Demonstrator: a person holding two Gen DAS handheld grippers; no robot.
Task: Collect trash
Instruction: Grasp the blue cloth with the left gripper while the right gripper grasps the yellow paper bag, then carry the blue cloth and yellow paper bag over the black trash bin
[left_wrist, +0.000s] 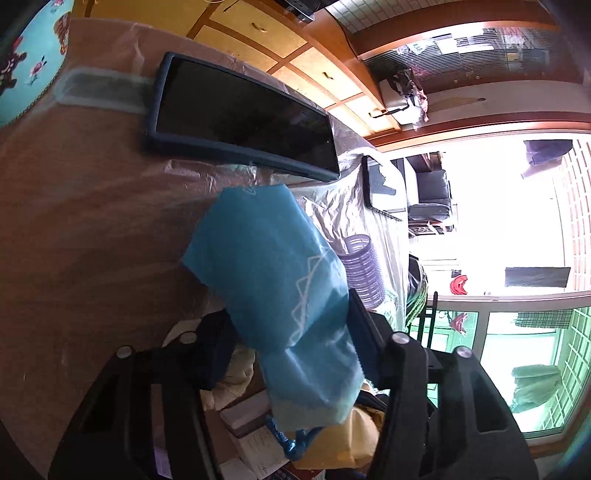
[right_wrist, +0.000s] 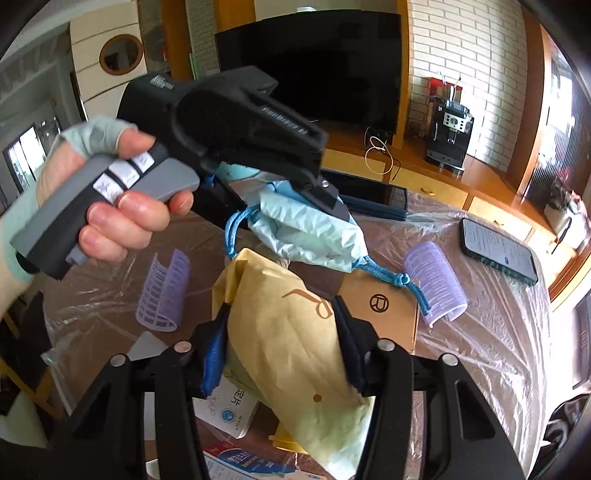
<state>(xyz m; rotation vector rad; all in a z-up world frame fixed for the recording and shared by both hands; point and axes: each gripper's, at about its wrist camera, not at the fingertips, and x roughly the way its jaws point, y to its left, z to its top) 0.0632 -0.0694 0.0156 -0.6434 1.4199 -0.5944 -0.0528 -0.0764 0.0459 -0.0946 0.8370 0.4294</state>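
The blue bag (left_wrist: 284, 295) hangs above the counter (left_wrist: 81, 229), pinched at one side by the left gripper (left_wrist: 291, 350), its drawstring (right_wrist: 236, 229) dangling; just below it, the yellow paper bag (right_wrist: 291, 339) sits clamped between the fingers of the right gripper (right_wrist: 282, 343); under the yellow bag lies a brown box (right_wrist: 384, 310) on the plastic-covered counter; purple hair rollers (right_wrist: 436, 280) flank the box, and a phone (right_wrist: 498, 251) lies beyond the right-hand roller; a tablet (left_wrist: 240, 114) rests farther back.
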